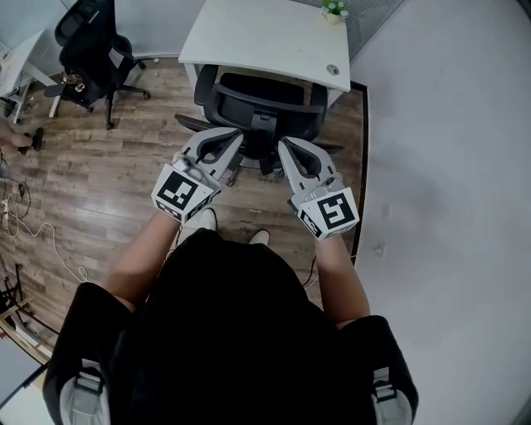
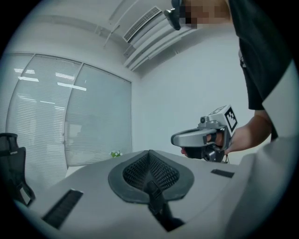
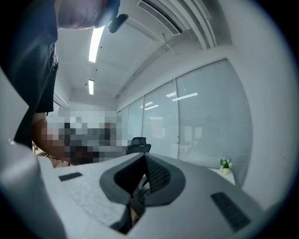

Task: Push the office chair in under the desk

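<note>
The office chair (image 1: 261, 104), black with a mesh back, stood at the near edge of the white desk (image 1: 249, 37). Its seat was partly tucked under the desk, and its backrest stood clear of the edge, facing the person. The person stood just behind it on the wooden floor (image 1: 91, 174), both forearms stretched forward with one tool in each hand. The left tongs (image 1: 232, 141) and the right tongs (image 1: 286, 148) angled inward toward each other, their tips lying over the lower part of the backrest in the head view. Whether either tip touched the chair could not be told. Both pairs of tongs were clenched. In each gripper view the dark ribbed pads (image 2: 150, 169) met along one line with nothing between them. Those views looked up past the closed tips at window blinds and ceiling rather than at the chair. The left gripper view also caught the other tool held in the person's hand, off to the right. A small potted plant (image 1: 333, 10) sat at the far edge of the desk, and a round grommet (image 1: 333, 70) lay near its right corner. A second black chair (image 1: 90, 46) stood well apart at the upper left, and loose cables (image 1: 33, 224) trailed on the floor at the left.
</note>
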Motion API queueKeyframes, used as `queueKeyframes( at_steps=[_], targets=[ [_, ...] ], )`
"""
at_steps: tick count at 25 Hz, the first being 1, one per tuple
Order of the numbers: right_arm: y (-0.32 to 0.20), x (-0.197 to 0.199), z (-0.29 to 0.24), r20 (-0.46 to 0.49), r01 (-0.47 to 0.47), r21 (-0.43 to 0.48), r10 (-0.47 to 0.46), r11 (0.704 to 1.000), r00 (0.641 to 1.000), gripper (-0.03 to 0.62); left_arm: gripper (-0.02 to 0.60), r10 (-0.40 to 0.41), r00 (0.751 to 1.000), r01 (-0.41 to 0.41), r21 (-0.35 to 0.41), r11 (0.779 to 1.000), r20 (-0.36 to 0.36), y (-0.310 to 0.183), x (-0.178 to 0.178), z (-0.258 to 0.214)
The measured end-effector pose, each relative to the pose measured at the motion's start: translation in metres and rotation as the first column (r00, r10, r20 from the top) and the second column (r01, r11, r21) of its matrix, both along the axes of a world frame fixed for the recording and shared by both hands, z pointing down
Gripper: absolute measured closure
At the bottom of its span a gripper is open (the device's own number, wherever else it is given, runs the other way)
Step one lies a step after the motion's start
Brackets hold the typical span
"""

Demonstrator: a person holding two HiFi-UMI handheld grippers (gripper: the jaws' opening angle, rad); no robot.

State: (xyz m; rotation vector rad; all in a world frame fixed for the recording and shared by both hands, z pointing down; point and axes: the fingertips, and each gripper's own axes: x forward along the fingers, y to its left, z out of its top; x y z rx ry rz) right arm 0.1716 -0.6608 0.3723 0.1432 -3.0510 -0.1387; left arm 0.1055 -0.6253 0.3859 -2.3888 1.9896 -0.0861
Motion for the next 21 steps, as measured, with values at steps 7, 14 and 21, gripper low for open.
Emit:
queueKeyframes(
  at_steps=[7,14,21],
  targets=[
    [0.0001,-0.0031,-0.0017,0.012,0.003,0.002,-0.003,1.0,1.0,0.592,0.586,0.005,1.0,-0.005,0.006,1.0,-0.006,-0.0013,0.0009,-0.0026],
    [0.0005,-0.0085,-0.0041,0.016,0.008,0.0,-0.008,1.0,1.0,0.592,0.588,-0.001,1.0,0.001,0.015,1.0,-0.003,-0.0027,-0.0016,-0.0072],
    [0.0038,-0.0061,-0.0036,0.015,0.018,0.01,-0.018,1.0,1.0,0.592,0.588,-0.004,1.0,0.004,0.014,1.0,0.002,-0.0016,0.0027,-0.0054]
  ],
)
